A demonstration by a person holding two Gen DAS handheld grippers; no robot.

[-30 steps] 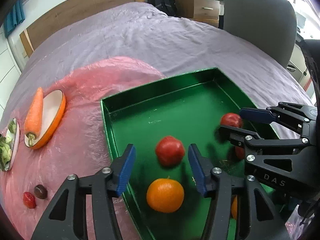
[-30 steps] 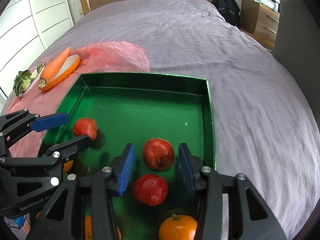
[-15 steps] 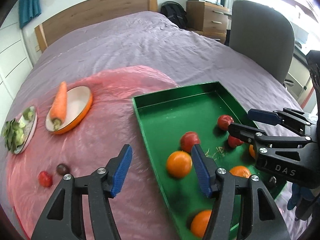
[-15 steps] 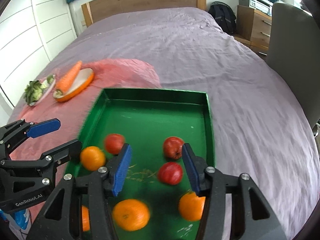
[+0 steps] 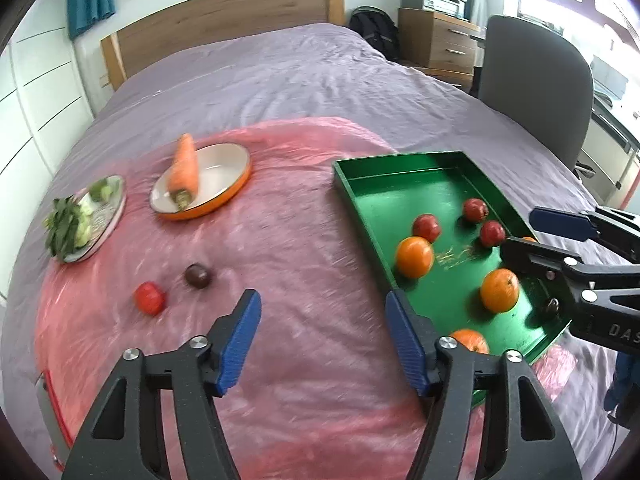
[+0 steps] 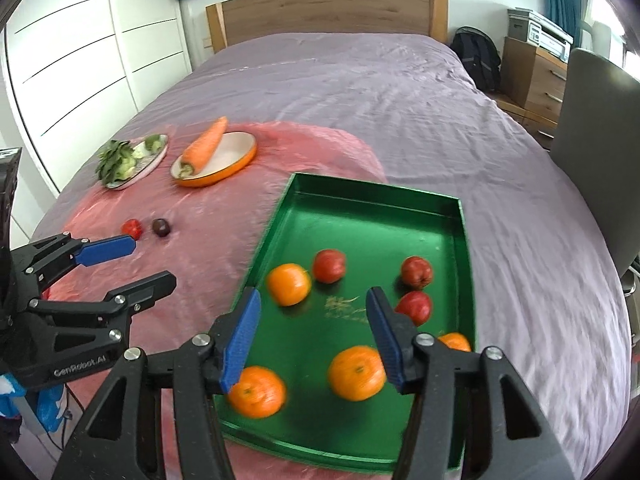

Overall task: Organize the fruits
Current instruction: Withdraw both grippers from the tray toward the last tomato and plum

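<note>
Open pink sheet ahead of left gripper, blocked only by dark fruit and red fruit at ten o'clock, green tray wall at two o'clock.

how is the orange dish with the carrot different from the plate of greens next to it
The orange dish has an orange outside, a white inside, and holds one carrot overhanging its rim. The plate of greens is flatter and paler, holding leafy greens. Both sit on the pink sheet, outside the green tray.

Both tongs, left and right, are matte black plastic frames with silver screws, ribbed blue fingertip pads and white lettering.
</note>
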